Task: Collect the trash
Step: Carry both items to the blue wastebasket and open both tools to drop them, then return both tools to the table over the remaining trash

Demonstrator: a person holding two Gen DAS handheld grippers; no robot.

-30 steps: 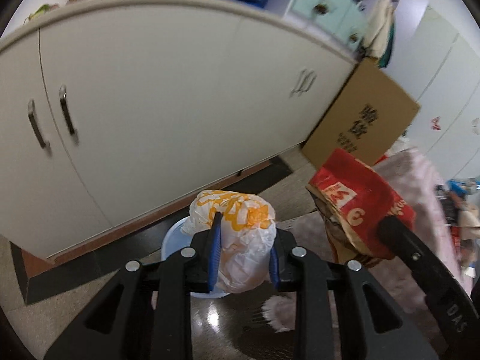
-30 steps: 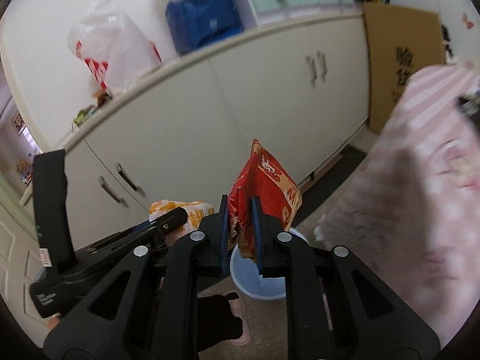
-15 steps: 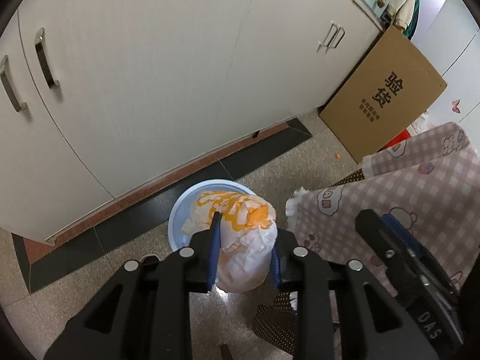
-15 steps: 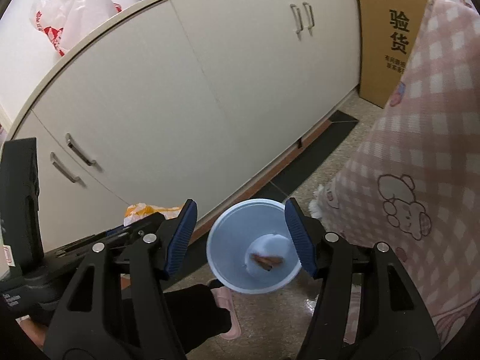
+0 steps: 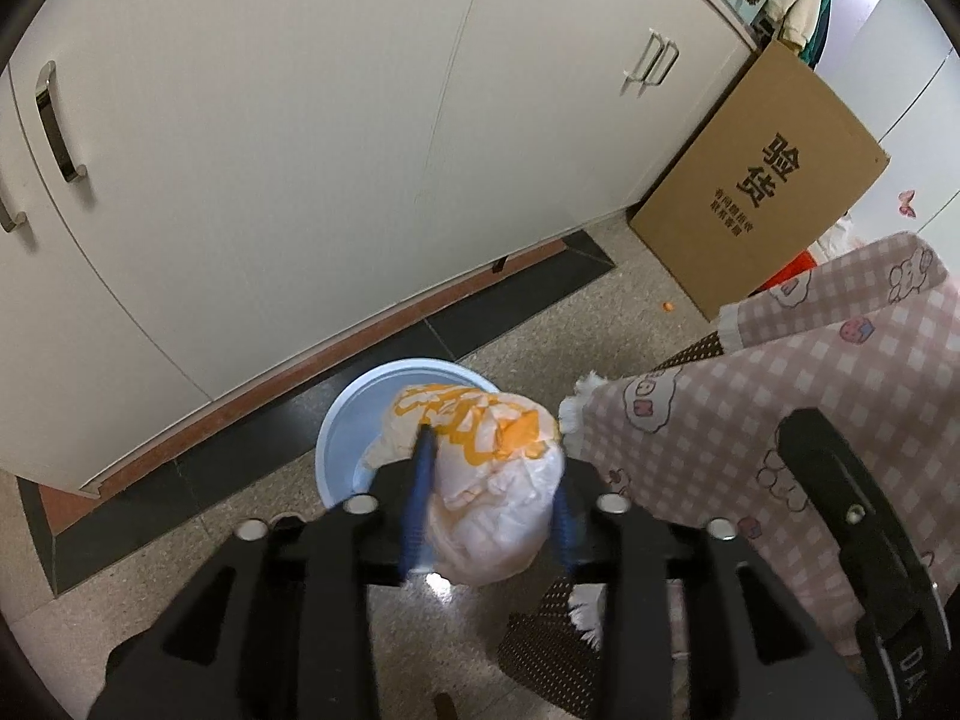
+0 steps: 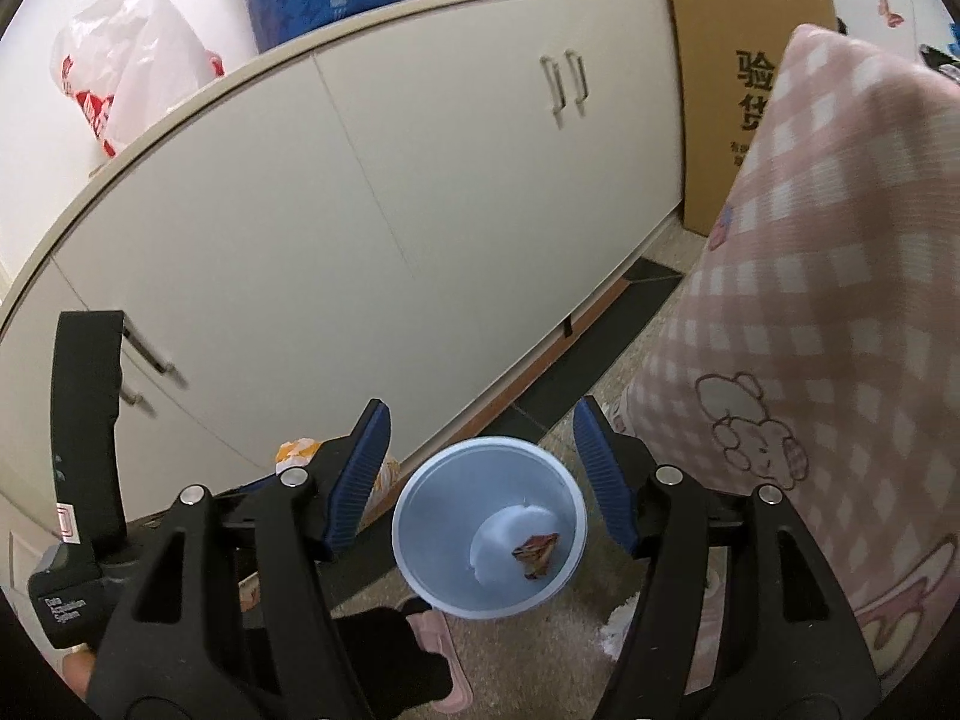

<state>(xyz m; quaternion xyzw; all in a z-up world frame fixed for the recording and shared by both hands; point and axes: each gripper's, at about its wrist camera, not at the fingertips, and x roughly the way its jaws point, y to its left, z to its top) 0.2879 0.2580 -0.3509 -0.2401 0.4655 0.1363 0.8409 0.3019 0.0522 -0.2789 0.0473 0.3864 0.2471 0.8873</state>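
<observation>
Above the blue bin [image 5: 342, 426], a crumpled white-and-orange wrapper [image 5: 489, 480] sits clamped in my left tool [image 5: 489, 516]. My right tool [image 6: 480, 474] hangs spread apart over the bin, a red wrapper [image 6: 536, 552] at its bottom.

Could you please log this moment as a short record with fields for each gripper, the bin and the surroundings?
left gripper: shut on the crumpled white and orange wrapper, held above the bin
right gripper: open, holding nothing, above the bin
bin: light blue, on the floor, one red-brown wrapper at its bottom
surroundings: white cabinet behind the bin; pink checked cloth beside it; cardboard box against the cabinet
</observation>
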